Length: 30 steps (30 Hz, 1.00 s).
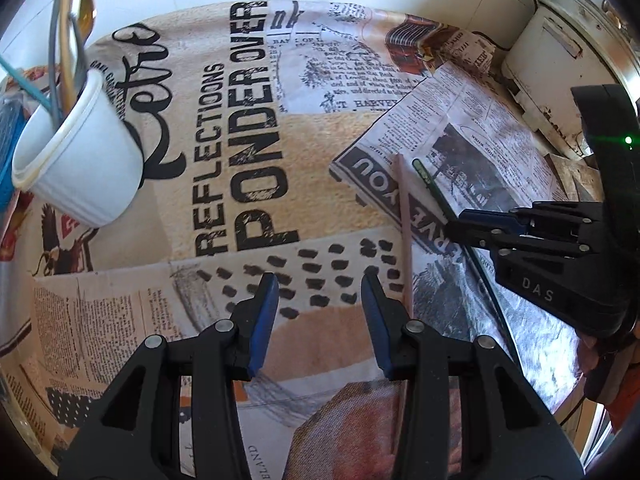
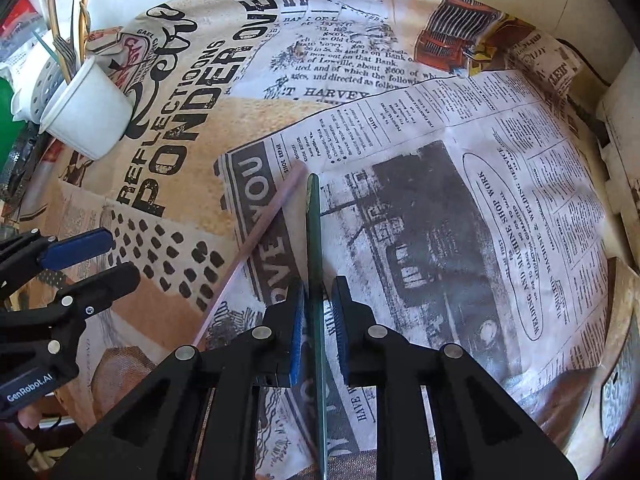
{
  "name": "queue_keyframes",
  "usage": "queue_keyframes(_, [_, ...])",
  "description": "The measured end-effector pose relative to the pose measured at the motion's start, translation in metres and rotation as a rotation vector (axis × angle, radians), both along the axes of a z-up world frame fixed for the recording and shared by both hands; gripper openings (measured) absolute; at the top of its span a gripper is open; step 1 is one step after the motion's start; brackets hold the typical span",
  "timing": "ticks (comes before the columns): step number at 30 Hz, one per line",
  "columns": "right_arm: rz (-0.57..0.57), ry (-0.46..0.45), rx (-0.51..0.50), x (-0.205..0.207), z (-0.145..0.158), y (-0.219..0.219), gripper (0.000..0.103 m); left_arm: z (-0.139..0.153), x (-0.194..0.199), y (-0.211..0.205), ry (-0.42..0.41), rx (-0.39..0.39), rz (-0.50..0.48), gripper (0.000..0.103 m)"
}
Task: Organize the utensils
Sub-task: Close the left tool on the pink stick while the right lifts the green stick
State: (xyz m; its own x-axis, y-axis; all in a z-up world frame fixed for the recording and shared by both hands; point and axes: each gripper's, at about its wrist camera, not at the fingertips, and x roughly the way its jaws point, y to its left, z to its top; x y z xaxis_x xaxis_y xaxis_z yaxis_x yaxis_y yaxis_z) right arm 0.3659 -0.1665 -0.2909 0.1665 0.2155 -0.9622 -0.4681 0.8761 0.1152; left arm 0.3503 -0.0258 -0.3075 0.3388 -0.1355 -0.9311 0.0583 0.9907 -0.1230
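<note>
We are holding the right gripper [image 2: 318, 328] pointed steeply down at the table, and its blue pads are pinching a thin green stick [image 2: 313, 232] between them; the jaws are standing nearly together, with the stick running straight out ahead along the fingers. Its far tip is lying over the dark headline band of the newsprint-patterned tablecloth [image 2: 480, 200].

We are carrying the left gripper [image 1: 318, 316] with its jaws standing apart and nothing between the pads [image 1: 262, 320]; the cloth's black dots are showing through the gap. A pale pink stick [image 1: 405, 224] is lying on the cloth just beside the right-hand finger of this gripper, passing behind it, and we cannot tell whether they are touching. In the right wrist view the same pink stick [image 2: 256, 248] is slanting away to the left of the green one, their far ends sitting near each other without meeting.

A white cup [image 1: 86, 160] is standing at the far left of the cloth, well apart from both sticks, and it is holding forks, gold-coloured utensils and a blue stick. A white perforated holder [image 2: 42, 80] is sitting just beside the cup.
</note>
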Motion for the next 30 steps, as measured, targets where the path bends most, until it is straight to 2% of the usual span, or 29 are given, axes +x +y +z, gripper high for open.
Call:
queue_keyframes(4, [-0.021,0.010,0.028,0.001,0.002,-0.007,0.007,0.001,0.007,-0.011,-0.007,0.015,-0.021,0.042])
queue_keyframes(12, [-0.073,-0.011,0.096,0.001,0.019,-0.035,0.006,-0.005,0.023,-0.038,0.007,0.024,-0.075,0.042])
queue_keyframes(18, [-0.131,-0.018,0.141,-0.003,0.030,-0.062,0.007,-0.022,0.036,-0.058,0.055,0.004,-0.110,0.042])
queue_keyframes(22, [-0.148,-0.019,0.156,-0.003,0.032,-0.066,0.007,-0.022,0.042,-0.071,0.043,0.023,-0.142,0.042])
queue_keyframes(28, [-0.173,-0.035,0.168,-0.003,0.038,-0.078,0.007,-0.023,0.044,-0.088,0.070,-0.037,-0.190,0.028])
queue_keyframes(30, [-0.184,-0.040,0.169,-0.003,0.039,-0.083,0.007,-0.023,0.044,-0.096,0.068,-0.019,-0.207,0.025])
